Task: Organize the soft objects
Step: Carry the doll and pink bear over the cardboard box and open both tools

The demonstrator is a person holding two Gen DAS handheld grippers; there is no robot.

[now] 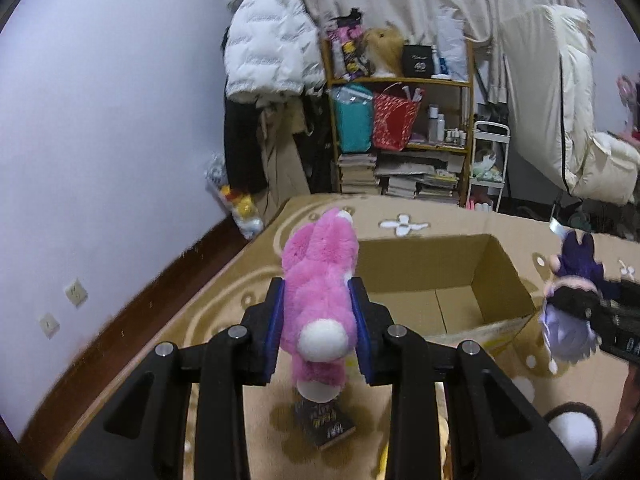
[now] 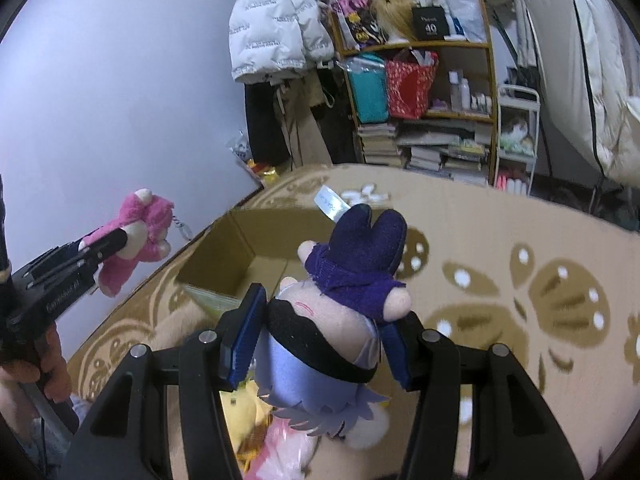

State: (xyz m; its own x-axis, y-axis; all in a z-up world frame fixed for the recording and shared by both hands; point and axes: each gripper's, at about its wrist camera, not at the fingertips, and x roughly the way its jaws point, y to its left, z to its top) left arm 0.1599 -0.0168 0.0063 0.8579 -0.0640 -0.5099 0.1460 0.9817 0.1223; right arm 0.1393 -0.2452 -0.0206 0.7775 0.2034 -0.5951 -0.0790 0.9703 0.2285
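**Two grippers each hold a plush toy above a carpet, beside an open cardboard box**

Little writing is readable. A black box (image 2: 430, 22) on the top shelf of a wooden bookshelf (image 1: 468, 80) shows the number "40" under a line of script too small to read. White lettering runs along the side of the left gripper in the right wrist view, but it is blurred. A small dark book or card (image 1: 326, 424) lies on the carpet with gold lettering that cannot be made out. A white fabric tag (image 2: 331, 203) on the doll carries tiny, illegible print.

Two plush toys are held, one in each gripper. The left gripper (image 1: 318, 320) has its blue-padded jaws closed against the sides of a pink plush animal (image 1: 320, 276) with a white tail, held in the air. The right gripper (image 2: 320, 334) has its jaws pressed around a plush doll (image 2: 344, 320) with lavender hair, a black headband and dark purple clothes, also lifted off the floor.

One open cardboard box (image 1: 460, 276) sits on the tan patterned carpet (image 1: 224, 300), between and ahead of the two grippers; the part of its inside that shows is bare.

Under the right gripper lie more soft things, including a yellow plush (image 2: 244, 408) and something pink. Behind, a white puffer jacket (image 1: 268, 48) hangs by the shelf, which holds one teal bag (image 1: 354, 124), one red bag (image 1: 394, 122), bottles and stacked books. A white trolley (image 1: 490, 164) stands to its right.
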